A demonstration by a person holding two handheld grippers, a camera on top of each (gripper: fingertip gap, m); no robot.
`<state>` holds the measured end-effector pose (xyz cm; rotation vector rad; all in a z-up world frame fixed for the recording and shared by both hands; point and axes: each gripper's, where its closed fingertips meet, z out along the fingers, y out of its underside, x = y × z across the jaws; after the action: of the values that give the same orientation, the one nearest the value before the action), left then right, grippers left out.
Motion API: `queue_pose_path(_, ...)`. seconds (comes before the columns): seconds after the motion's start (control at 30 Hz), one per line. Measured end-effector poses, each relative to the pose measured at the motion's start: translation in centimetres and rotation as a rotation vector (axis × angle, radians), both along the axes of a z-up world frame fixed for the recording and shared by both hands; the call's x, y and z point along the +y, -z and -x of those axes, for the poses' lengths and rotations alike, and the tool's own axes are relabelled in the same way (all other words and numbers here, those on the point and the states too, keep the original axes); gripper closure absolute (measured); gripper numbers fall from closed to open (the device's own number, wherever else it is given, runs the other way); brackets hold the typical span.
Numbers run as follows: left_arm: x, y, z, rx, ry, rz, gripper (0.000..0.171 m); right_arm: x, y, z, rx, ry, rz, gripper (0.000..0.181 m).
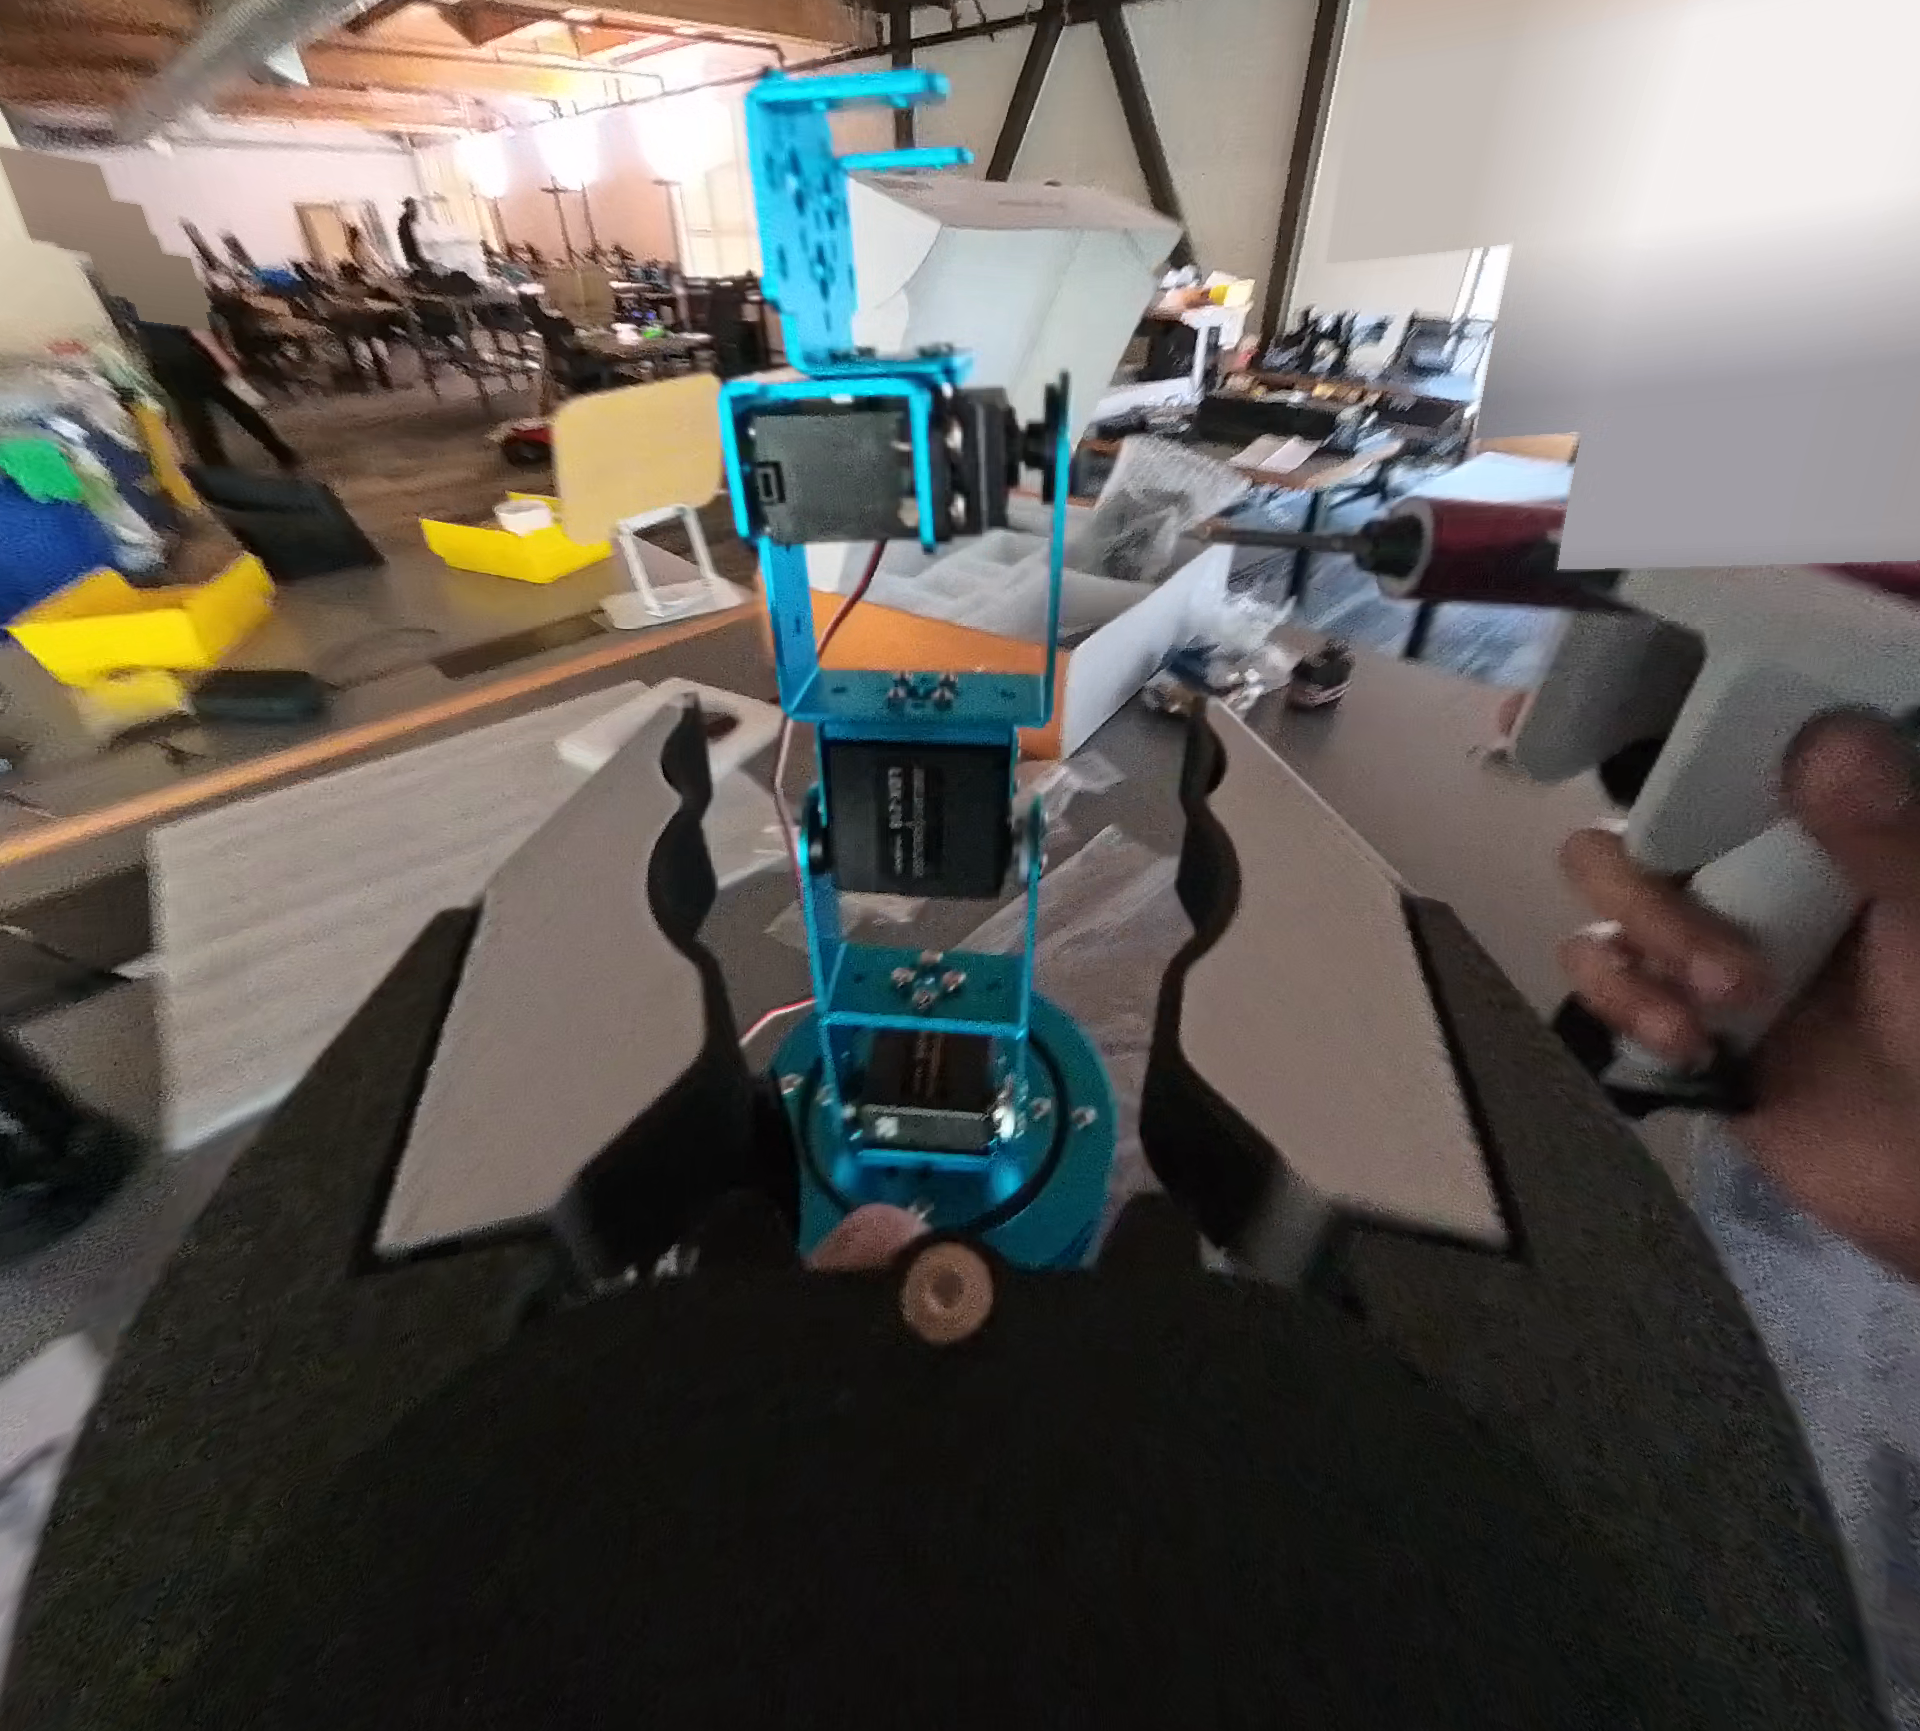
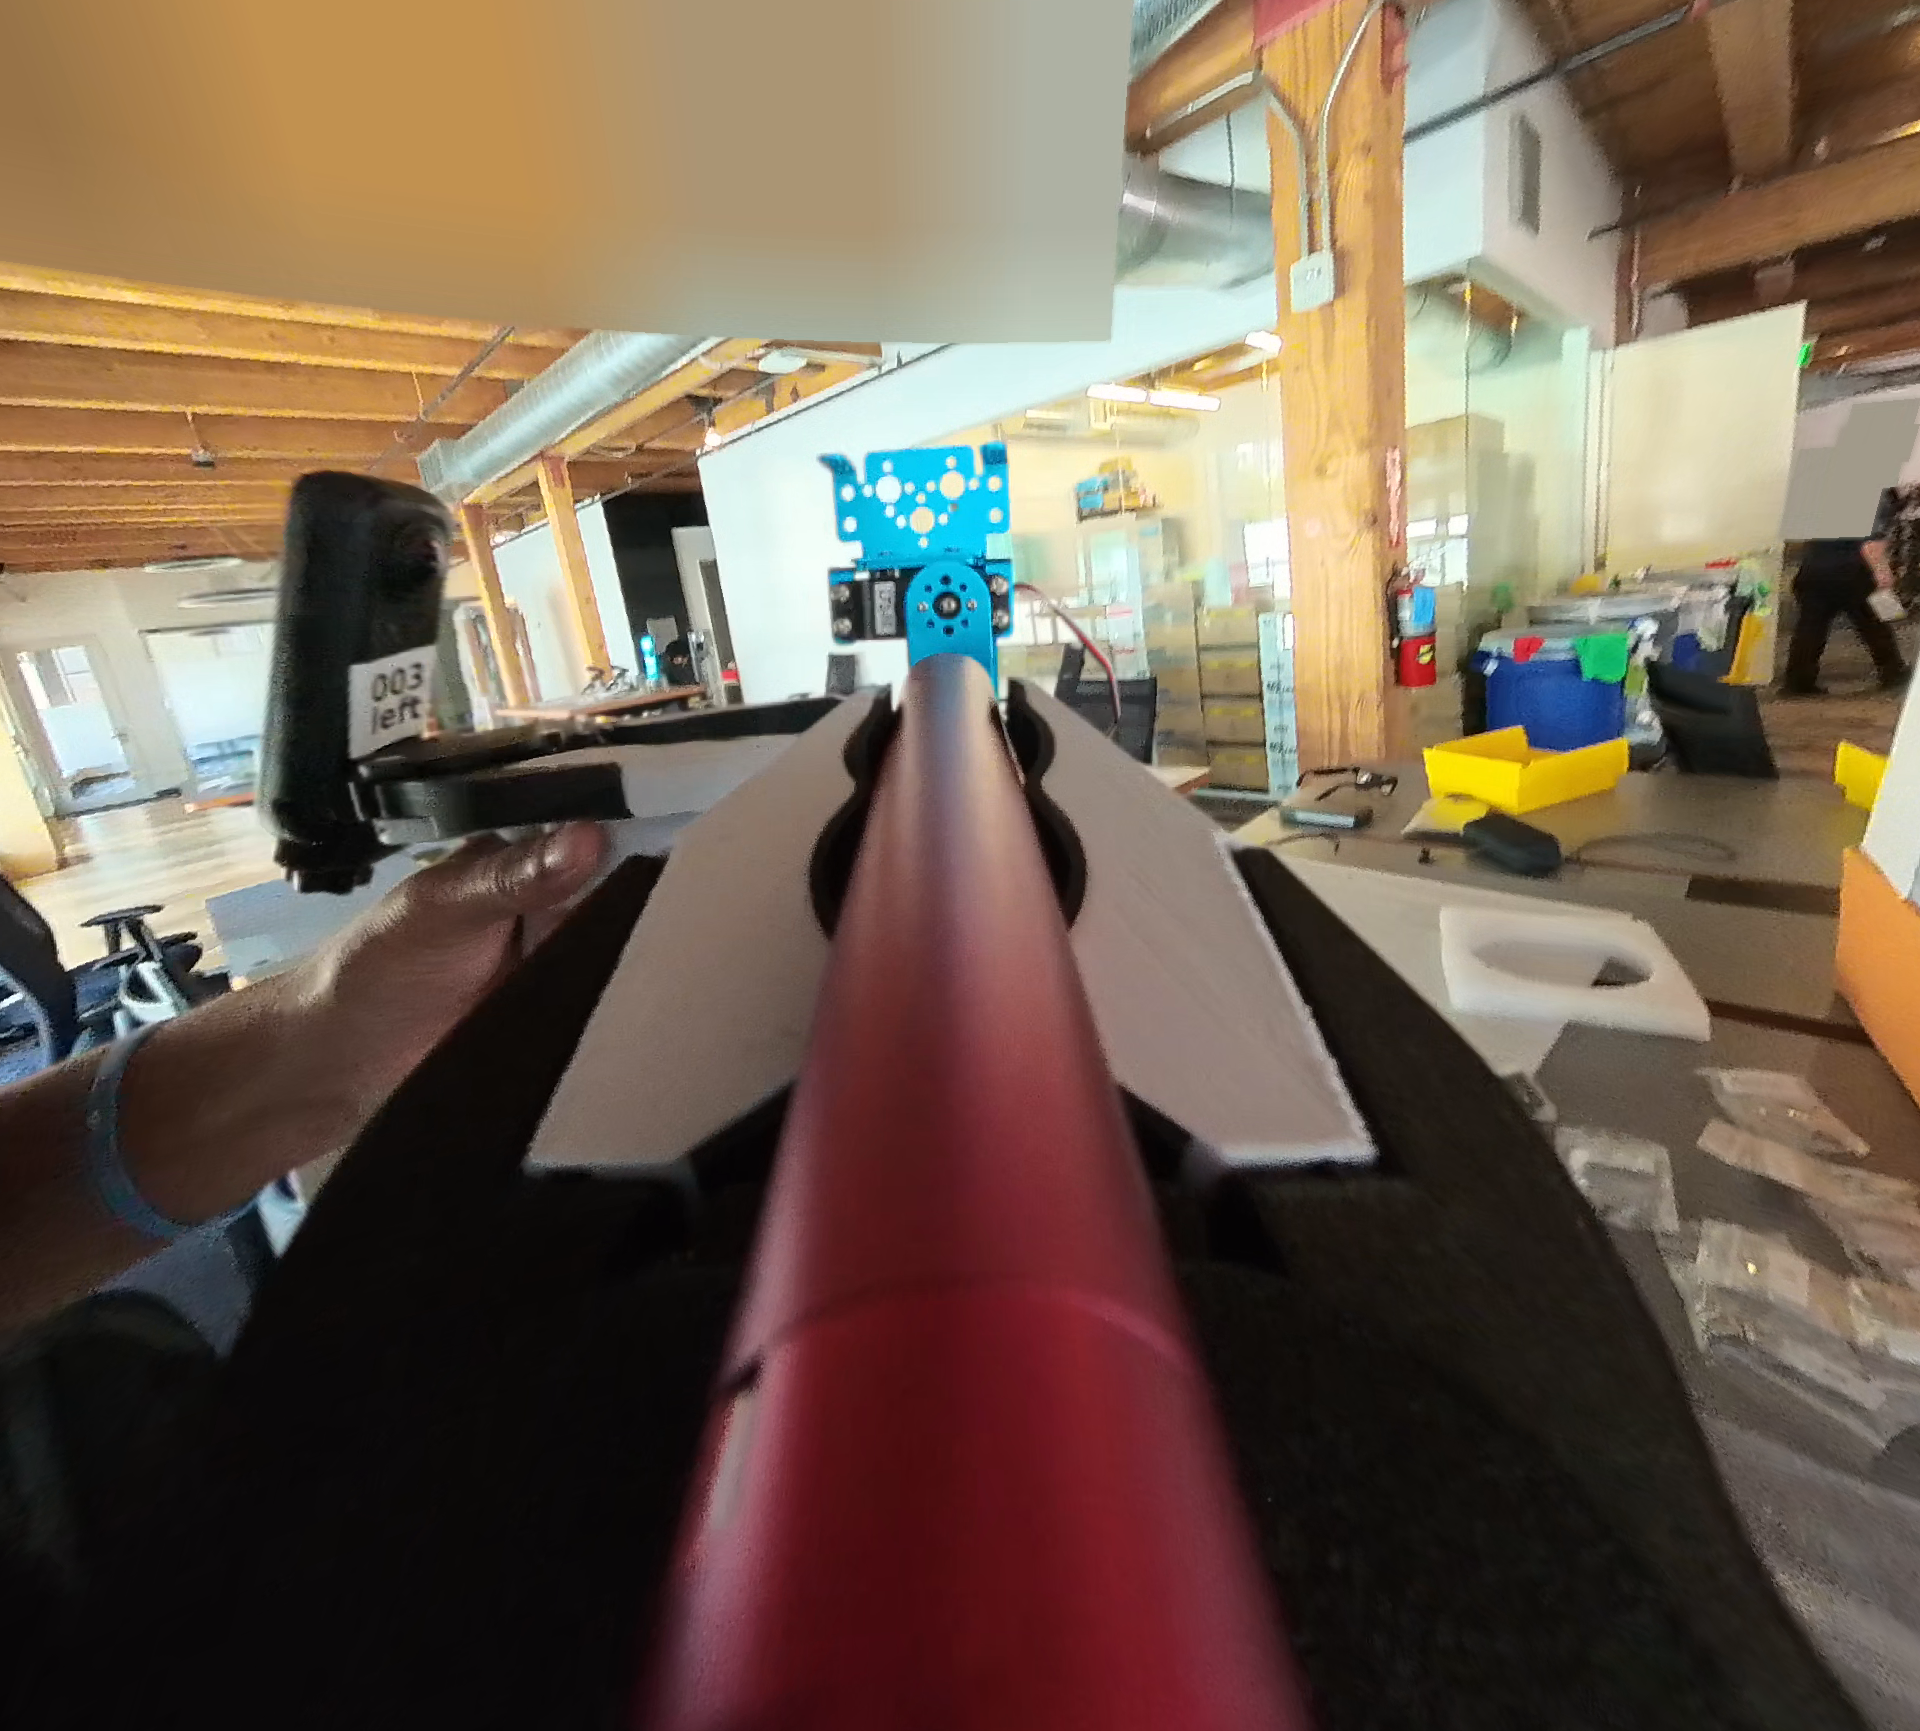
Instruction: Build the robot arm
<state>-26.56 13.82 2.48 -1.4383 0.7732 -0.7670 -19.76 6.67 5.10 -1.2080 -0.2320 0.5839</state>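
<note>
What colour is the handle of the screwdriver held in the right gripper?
Dark red screwdriver handle, clamped in the right gripper; clearest in the right wrist view.

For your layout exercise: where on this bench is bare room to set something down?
Bare tabletop lies between the yellow tray and white foam block. Crowded: plastic bags at right, and around the blue servo arm.

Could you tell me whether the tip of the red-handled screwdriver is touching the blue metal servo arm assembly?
Apart. The left wrist view shows the red-handled screwdriver with its tip in open air, a clear gap from the blue metal servo arm assembly. The right gripper is shut on it.
</note>
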Motion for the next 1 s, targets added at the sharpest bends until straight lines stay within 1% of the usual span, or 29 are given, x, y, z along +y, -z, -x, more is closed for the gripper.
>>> queue_pose_path(0.07, 0.4, -0.2, -0.7, -0.038, 0.033, 0.050, 0.077, 0.1, -0.4, 0.2, 0.005, 0.009, -0.025, 0.159)
queue_pose_path(0.13, 1.2, -0.9, -0.9, -0.051, 0.002, 0.017, 0.079, 0.2, -0.9, 0.3, 0.015, 0.017, -0.050, 0.159)
queue_pose_path(0.23, 1.8, -1.2, -1.8, -0.012, 0.005, -0.016, 0.078, 0.4, -1.3, 0.4, 0.023, 0.043, -0.069, 0.159)
queue_pose_path(0.3, 2.1, -1.0, -2.2, 0.027, 0.004, -0.045, 0.081, 0.5, -1.5, 0.6, 0.020, 0.052, -0.081, 0.159)
queue_pose_path(0.37, 2.5, -1.1, -2.4, 0.033, 0.003, -0.055, 0.084, 0.8, -1.5, 0.6, 0.015, 0.068, -0.076, 0.159)
queue_pose_path(0.4, 2.6, -1.2, -2.5, 0.023, 0.002, -0.049, 0.087, 0.8, -1.5, 0.7, 0.012, 0.068, -0.076, 0.159)
queue_pose_path(0.43, 2.7, -1.3, -2.5, 0.010, -0.002, -0.044, 0.095, 0.9, -1.4, 0.8, 0.009, 0.067, -0.073, 0.159)
queue_pose_path(0.47, 2.6, -1.4, -2.6, -0.004, 0.006, -0.040, 0.106, 1.1, -1.4, 0.8, 0.006, 0.076, -0.071, 0.159)
queue_pose_path(0.63, 2.6, -1.4, -2.4, -0.034, -0.009, -0.035, 0.107, 1.3, -1.4, 1.0, -0.002, 0.073, -0.068, 0.159)
queue_pose_path(1.0, 2.8, -1.3, -2.4, -0.021, -0.023, -0.037, 0.107, 1.7, -2.0, 1.3, -0.027, 0.077, -0.078, 0.159)
